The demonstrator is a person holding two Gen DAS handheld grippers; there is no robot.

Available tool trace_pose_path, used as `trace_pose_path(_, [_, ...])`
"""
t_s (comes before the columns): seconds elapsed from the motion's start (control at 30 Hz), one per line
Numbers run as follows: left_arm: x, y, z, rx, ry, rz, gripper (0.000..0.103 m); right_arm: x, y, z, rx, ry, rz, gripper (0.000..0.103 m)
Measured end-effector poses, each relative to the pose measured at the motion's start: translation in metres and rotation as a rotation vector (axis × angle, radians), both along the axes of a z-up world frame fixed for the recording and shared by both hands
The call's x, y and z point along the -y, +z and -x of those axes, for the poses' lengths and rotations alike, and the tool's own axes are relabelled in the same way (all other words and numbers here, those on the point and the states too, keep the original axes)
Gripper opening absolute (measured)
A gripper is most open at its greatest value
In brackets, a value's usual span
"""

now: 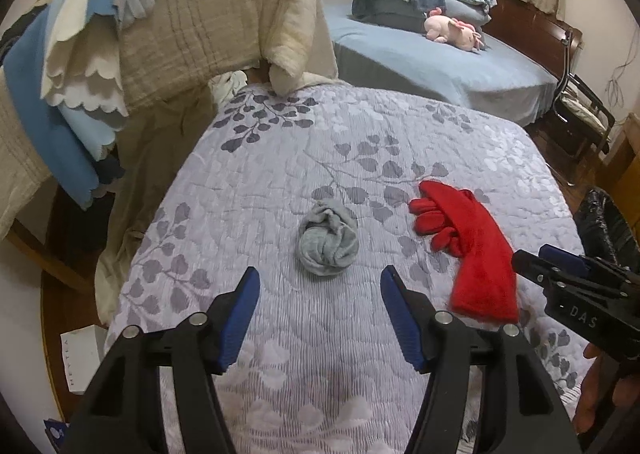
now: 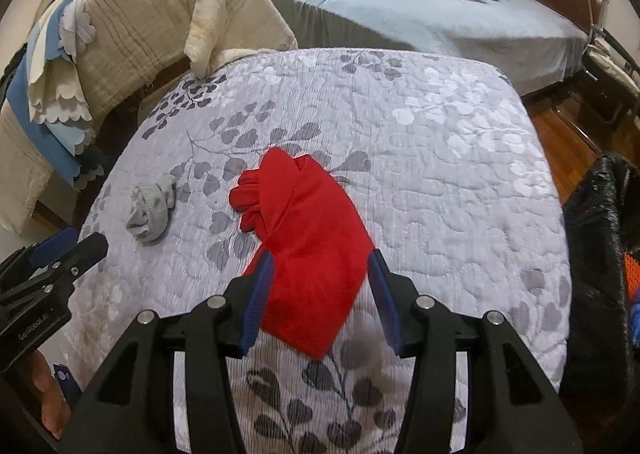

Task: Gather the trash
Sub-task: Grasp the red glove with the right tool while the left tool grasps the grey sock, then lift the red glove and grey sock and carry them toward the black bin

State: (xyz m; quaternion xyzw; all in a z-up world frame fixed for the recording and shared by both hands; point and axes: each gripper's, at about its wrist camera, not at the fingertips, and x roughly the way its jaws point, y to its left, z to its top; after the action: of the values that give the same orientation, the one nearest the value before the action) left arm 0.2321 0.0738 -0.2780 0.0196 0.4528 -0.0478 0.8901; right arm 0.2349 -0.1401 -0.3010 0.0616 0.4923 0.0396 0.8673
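A balled grey sock lies on the leaf-patterned quilt, just ahead of my open left gripper, which hovers empty over the quilt. A pair of red gloves lies to its right. In the right wrist view the red gloves sit between the wide-open fingers of my right gripper, cuff end toward me. The jaws are apart and not closed on the cloth. The grey sock lies to their left. Each gripper shows in the other's view, the right and the left.
A black trash bag stands at the quilt's right edge, also in the left wrist view. Beige and blue blankets hang over a rack at the left. A blue bed with a pink plush toy lies behind.
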Motion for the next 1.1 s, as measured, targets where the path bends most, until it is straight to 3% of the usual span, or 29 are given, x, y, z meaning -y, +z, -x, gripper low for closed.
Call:
trace_pose_path(0.37, [0.012,-0.035,-0.034,-0.059,-0.038,-0.012,0.062,-0.005,-0.031,-0.024,-0.055,0.002,-0.001,0.053])
trace_pose_path(0.5, [0.015,-0.048,-0.046,-0.088,-0.037,-0.011,0.062,-0.012,-0.037,-0.025,-0.041,0.029,0.047,0.056])
trace_pose_path(0.6, [0.015,-0.054,-0.051,-0.097,-0.033,-0.015,0.062,-0.013,-0.038,-0.024,-0.028,0.032,0.065,0.047])
trace_pose_path(0.67, [0.015,-0.056,-0.052,-0.098,-0.033,-0.011,0.061,-0.011,-0.037,-0.025,-0.023,0.032,0.070,0.034])
trace_pose_path(0.7, [0.015,-0.056,-0.052,-0.097,-0.035,-0.013,0.058,-0.010,-0.037,-0.026,-0.023,0.031,0.068,0.030])
trace_pose_path(0.77, [0.016,-0.057,-0.053,-0.100,-0.036,-0.017,0.044,-0.007,-0.036,-0.026,-0.027,0.035,0.055,0.012])
trace_pose_path(0.83, [0.014,-0.056,-0.053,-0.101,-0.032,-0.005,0.040,-0.007,-0.036,-0.028,-0.036,0.047,0.038,0.005])
trace_pose_path(1.1, [0.018,-0.036,-0.039,-0.069,-0.044,0.009,0.037,-0.006,-0.022,-0.021,-0.027,0.048,-0.019,0.004])
